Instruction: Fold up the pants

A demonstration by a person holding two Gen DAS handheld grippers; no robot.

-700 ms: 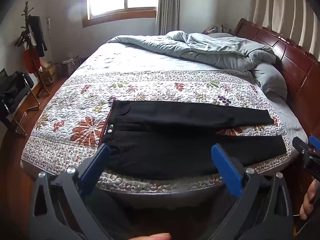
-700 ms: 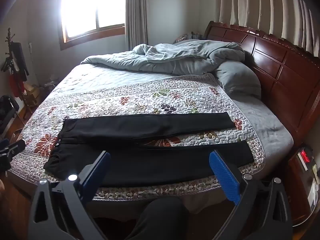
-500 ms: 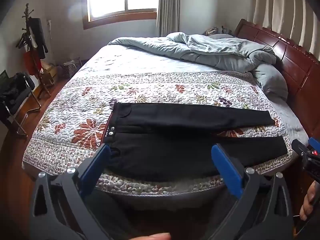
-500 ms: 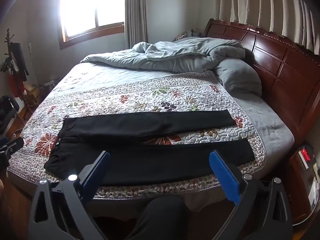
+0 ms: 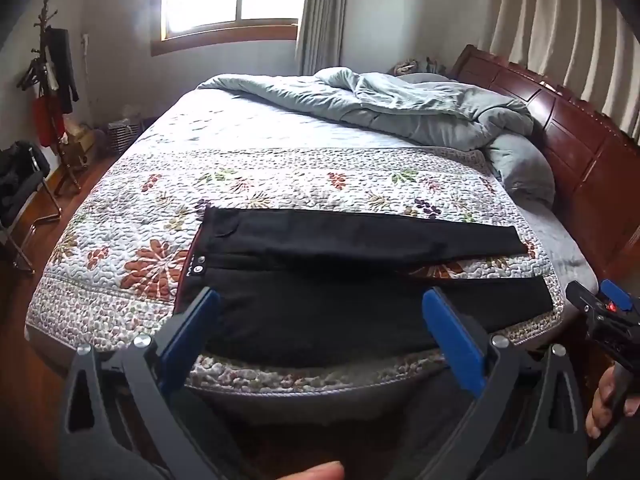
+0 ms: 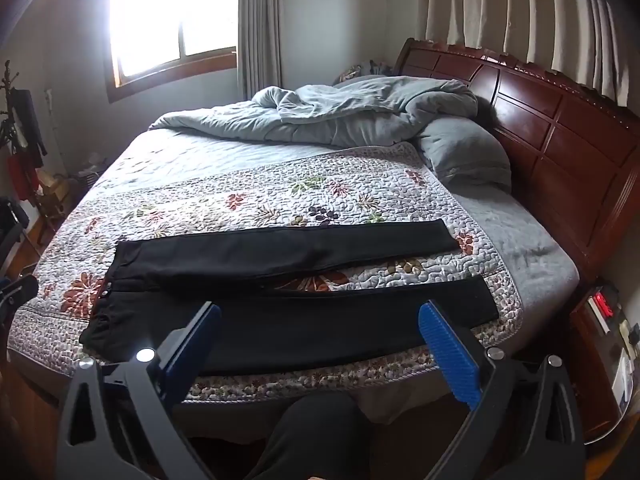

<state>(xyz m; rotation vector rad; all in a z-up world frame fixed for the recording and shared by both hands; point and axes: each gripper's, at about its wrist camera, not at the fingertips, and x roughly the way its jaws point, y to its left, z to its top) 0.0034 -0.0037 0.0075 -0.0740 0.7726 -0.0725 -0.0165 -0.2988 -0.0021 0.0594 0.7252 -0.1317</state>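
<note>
Pants [image 5: 360,280] lie flat on floral quilt [image 5: 280,184]; both tongs [image 5: 320,312] [image 6: 320,324] wide open, empty.

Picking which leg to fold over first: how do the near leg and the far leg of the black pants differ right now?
The near leg lies along the bed's front edge; the far leg lies further in on the floral quilt. The near leg's cuff reaches further towards the headboard than the far leg's. A strip of quilt shows between them near the cuffs; they meet at the waistband. Both lie flat, black and unfolded.
</note>
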